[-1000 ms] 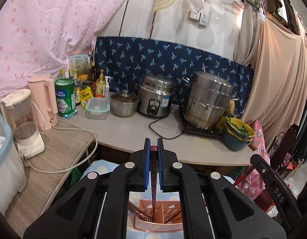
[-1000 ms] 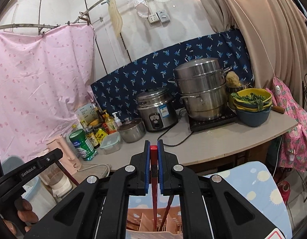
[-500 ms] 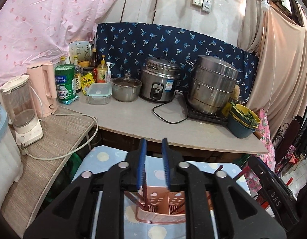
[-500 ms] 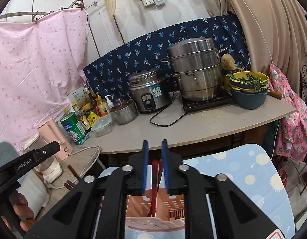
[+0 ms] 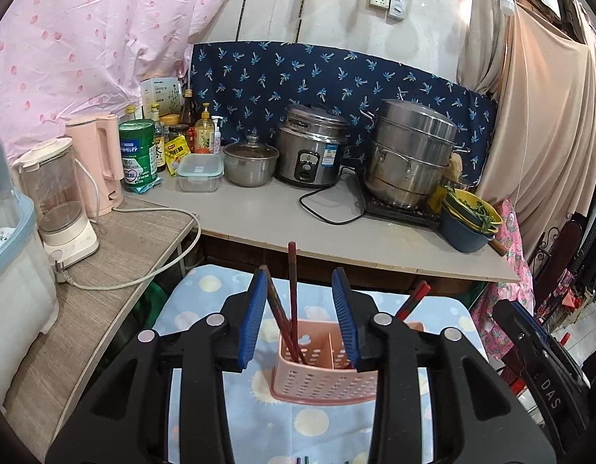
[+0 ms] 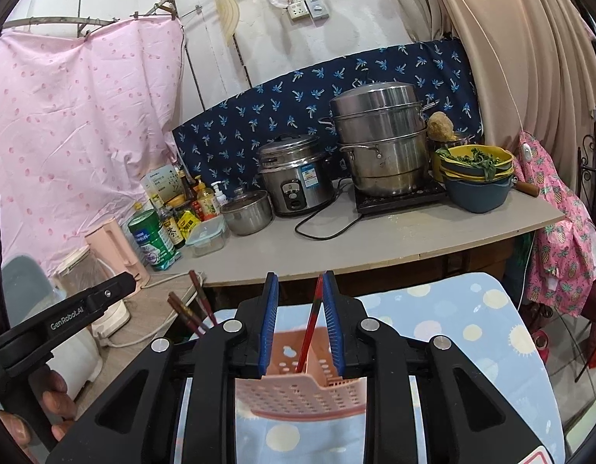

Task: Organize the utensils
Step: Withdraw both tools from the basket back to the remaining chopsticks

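Observation:
A pink perforated utensil holder [image 5: 323, 367] stands on a blue patterned cloth [image 5: 205, 309]; it also shows in the right wrist view [image 6: 301, 390]. Dark red chopsticks [image 5: 292, 294] stand in its left compartment, and more [image 5: 414, 301] lean out at its right. My left gripper [image 5: 299, 317] is open above the holder and holds nothing. My right gripper [image 6: 299, 323] is open, with a red chopstick [image 6: 312, 324] standing free between the jaws in the holder. Other chopsticks [image 6: 193, 305] stick out to the left.
A grey counter [image 5: 267, 212] behind carries a rice cooker [image 5: 311, 147], a steamer pot [image 5: 408, 154], a small pot [image 5: 250, 162], stacked bowls [image 5: 468, 224], bottles and a green tin [image 5: 137, 154]. A blender [image 5: 56, 201] and pink kettle [image 5: 98, 162] stand left.
Both grippers were shut on a chopstick one second ago. Both have opened, let the chopsticks drop into the holder, and drawn back and up from it.

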`<state>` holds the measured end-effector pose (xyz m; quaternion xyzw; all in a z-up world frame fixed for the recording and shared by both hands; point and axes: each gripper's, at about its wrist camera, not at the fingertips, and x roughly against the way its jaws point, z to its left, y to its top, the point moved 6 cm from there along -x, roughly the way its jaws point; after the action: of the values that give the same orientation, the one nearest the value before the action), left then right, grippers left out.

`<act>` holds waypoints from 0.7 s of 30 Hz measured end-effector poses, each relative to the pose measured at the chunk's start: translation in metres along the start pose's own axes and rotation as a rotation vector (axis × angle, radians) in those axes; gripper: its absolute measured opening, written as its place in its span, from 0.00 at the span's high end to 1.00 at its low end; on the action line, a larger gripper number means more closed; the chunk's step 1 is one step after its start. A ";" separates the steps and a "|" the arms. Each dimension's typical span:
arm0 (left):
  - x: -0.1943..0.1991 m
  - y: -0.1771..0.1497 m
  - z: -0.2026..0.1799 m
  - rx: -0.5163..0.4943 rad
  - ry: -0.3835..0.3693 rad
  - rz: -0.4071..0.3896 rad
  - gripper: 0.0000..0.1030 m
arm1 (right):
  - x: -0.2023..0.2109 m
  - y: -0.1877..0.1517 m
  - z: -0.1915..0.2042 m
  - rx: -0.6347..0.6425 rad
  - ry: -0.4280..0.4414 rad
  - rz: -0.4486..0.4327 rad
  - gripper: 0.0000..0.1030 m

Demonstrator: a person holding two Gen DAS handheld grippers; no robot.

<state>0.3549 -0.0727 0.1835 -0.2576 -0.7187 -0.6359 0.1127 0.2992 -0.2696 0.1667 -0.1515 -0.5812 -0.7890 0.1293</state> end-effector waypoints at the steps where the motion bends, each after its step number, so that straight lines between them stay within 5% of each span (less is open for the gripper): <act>1: 0.003 -0.003 0.000 -0.003 -0.001 0.002 0.68 | 0.004 -0.004 0.001 0.004 -0.001 0.001 0.77; 11: 0.030 -0.031 0.002 -0.038 0.027 0.012 0.67 | 0.034 -0.041 0.006 0.038 -0.004 0.038 0.76; 21: 0.051 -0.093 0.013 -0.072 0.042 0.082 0.67 | 0.073 -0.119 0.006 0.103 -0.026 0.129 0.76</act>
<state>0.2661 -0.0535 0.1263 -0.2774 -0.6815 -0.6616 0.1445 0.1878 -0.2317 0.0922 -0.1918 -0.6118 -0.7460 0.1800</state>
